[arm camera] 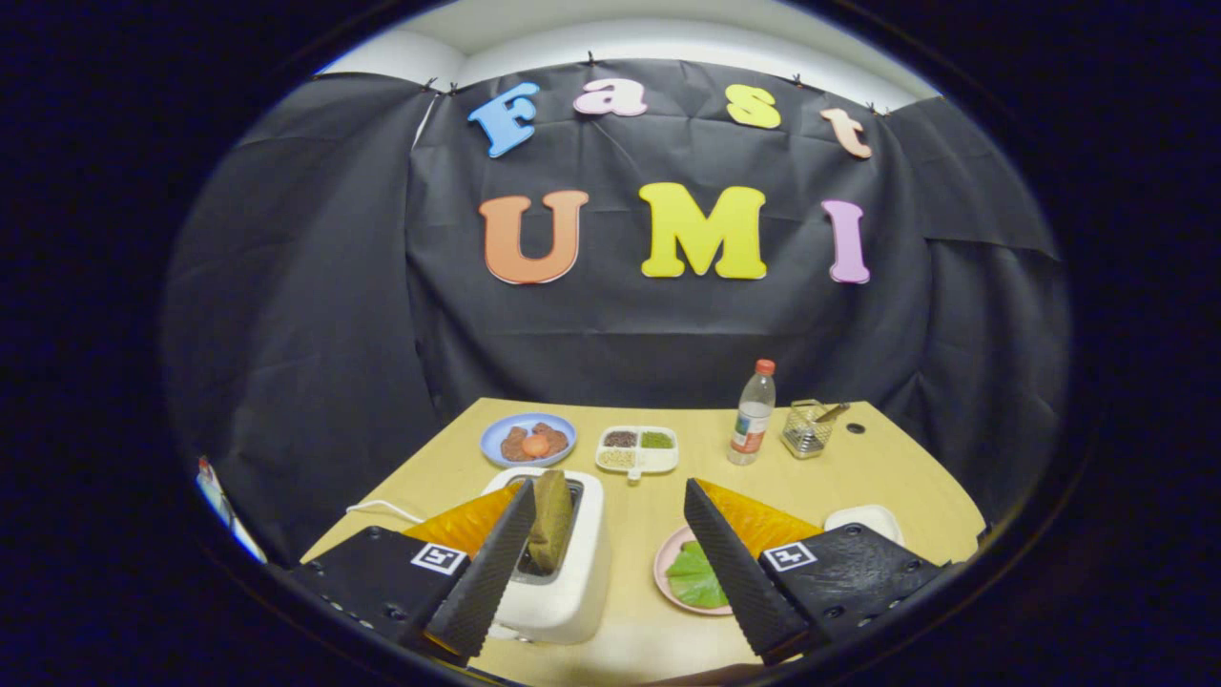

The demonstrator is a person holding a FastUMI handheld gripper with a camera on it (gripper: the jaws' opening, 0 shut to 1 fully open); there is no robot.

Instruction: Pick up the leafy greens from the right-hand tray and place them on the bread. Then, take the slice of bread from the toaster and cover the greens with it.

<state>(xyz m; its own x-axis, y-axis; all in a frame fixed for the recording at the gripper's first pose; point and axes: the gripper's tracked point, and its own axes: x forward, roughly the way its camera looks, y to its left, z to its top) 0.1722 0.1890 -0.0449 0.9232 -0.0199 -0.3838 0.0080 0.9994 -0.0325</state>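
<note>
Black cloth hangs behind a tan table (pixel 668 496) with food set out on it. From the claw's own view, the claw (pixel 606 558) is wide open and holds nothing; the greens (pixel 694 577) lie on a pink plate (pixel 665 563) just inside the right finger, low and a bit right of the middle. The toaster (pixel 563 572) with its bread (pixel 550 520) stands by the left finger, so the claw should, I think, go right and down first.

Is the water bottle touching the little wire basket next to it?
Apart. The gripper view shows bare table between the bottle and the wire basket.
</note>
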